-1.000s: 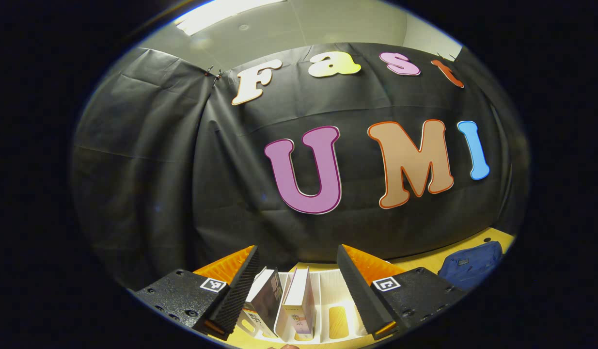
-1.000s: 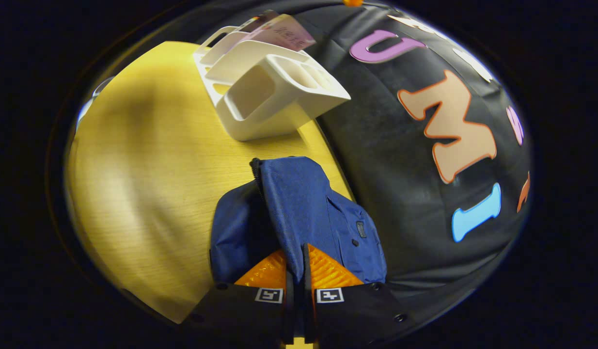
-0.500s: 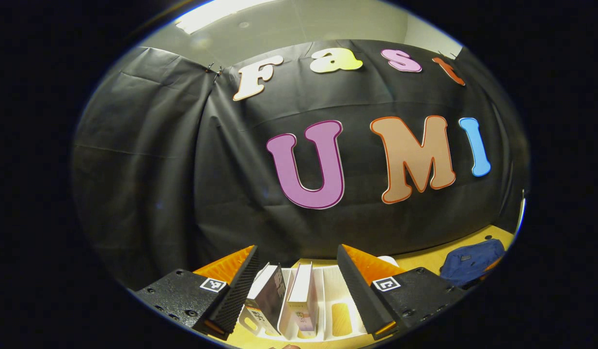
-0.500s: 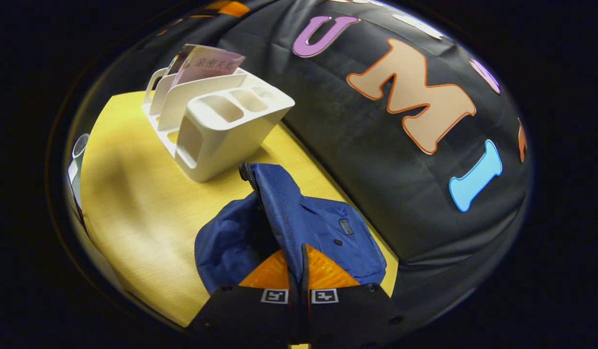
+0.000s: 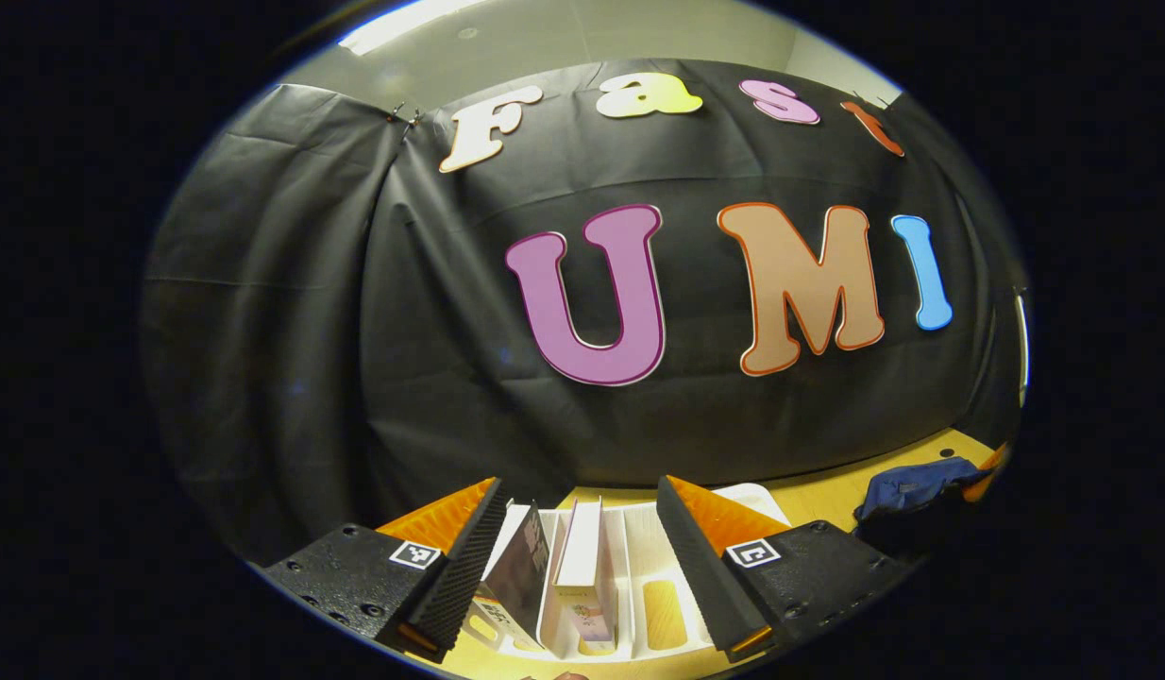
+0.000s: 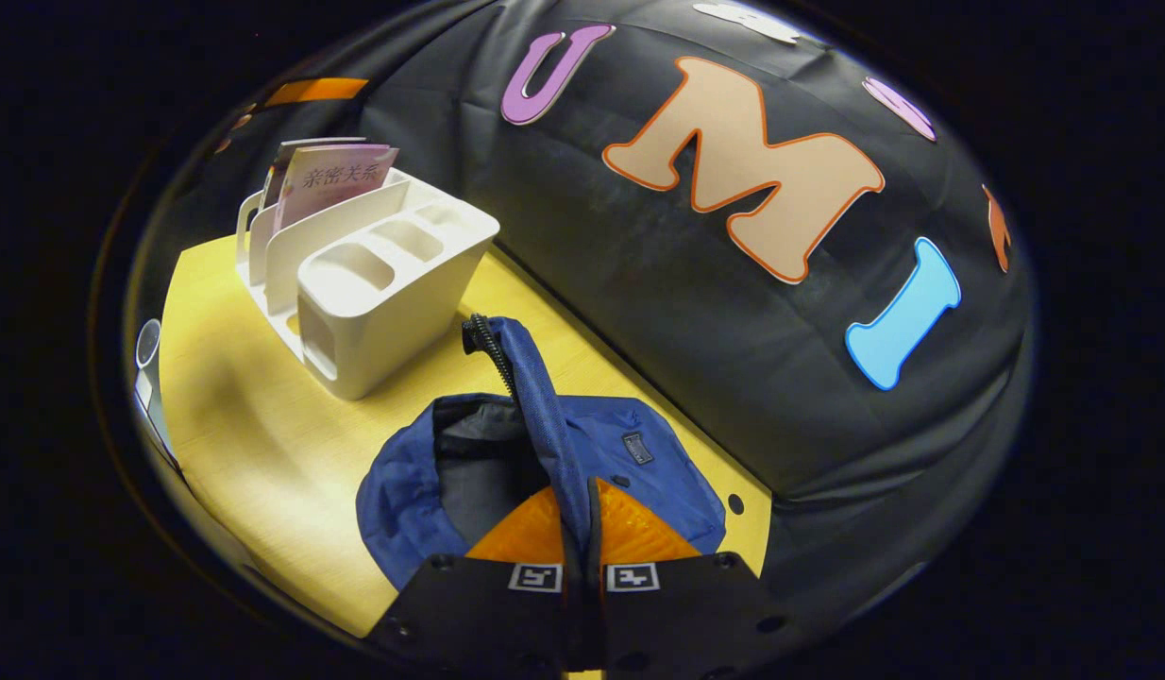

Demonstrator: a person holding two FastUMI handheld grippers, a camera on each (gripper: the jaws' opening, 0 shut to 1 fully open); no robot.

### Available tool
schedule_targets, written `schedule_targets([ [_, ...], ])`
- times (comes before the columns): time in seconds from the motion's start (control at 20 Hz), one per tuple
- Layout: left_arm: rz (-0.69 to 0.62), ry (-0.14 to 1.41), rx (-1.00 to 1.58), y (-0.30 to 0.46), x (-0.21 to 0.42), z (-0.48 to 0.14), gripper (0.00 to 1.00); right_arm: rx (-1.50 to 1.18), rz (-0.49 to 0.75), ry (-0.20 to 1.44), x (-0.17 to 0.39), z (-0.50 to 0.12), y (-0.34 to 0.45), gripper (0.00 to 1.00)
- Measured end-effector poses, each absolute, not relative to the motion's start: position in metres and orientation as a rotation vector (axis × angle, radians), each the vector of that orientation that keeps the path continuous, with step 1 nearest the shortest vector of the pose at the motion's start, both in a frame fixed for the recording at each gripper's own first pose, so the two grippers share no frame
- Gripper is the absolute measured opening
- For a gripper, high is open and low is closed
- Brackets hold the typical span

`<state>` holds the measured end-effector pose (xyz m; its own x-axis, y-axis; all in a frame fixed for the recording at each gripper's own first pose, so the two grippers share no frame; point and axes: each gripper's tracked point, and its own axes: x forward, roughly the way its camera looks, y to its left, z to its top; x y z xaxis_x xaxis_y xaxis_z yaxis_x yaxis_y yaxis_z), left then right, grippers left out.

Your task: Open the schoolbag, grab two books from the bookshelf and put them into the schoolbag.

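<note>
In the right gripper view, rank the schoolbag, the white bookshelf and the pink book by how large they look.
1. Schoolbag, nearest the camera, which may inflate it.
2. White bookshelf, looking close to the bag in size.
3. Pink book, partly hidden in the shelf.

black cloth wall (image 5: 290, 312), wooden table (image 6: 252, 425), ceiling light (image 5: 403, 21)

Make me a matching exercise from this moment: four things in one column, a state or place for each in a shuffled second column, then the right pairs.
Things
1. left claw
2. right claw
3. blue fabric schoolbag
4. two upright books

States
A. standing in the white plastic bookshelf
B. shut on a raised flap
C. open, above the books
D. mouth pulled open, lying on the yellow wooden table

Pairs: 1-C, 2-B, 3-D, 4-A
</note>
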<state>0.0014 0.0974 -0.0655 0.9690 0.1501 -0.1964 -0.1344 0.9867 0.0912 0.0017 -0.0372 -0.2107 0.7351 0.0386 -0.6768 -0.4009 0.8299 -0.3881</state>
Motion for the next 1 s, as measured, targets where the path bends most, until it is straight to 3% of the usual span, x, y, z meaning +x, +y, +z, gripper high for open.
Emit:
schedule_targets([
  [0.3,0.075,0.308,0.067,0.097,0.019,-0.093,0.93,-0.542,0.221,0.704,0.019,-0.201,-0.048,0.03],
  [0.55,0.015,0.456,0.076,0.099,0.037,-0.129,1.0,-0.543,0.212,0.708,0.022,-0.2,-0.052,0.03],
  [0.6,0.004,0.491,0.077,0.101,0.041,-0.137,0.96,-0.545,0.213,0.708,0.022,-0.201,-0.052,0.02],
  [1.0,-0.046,0.734,0.0,0.112,0.057,-0.183,0.96,-0.562,0.217,0.705,0.018,-0.204,-0.05,0.02],
])
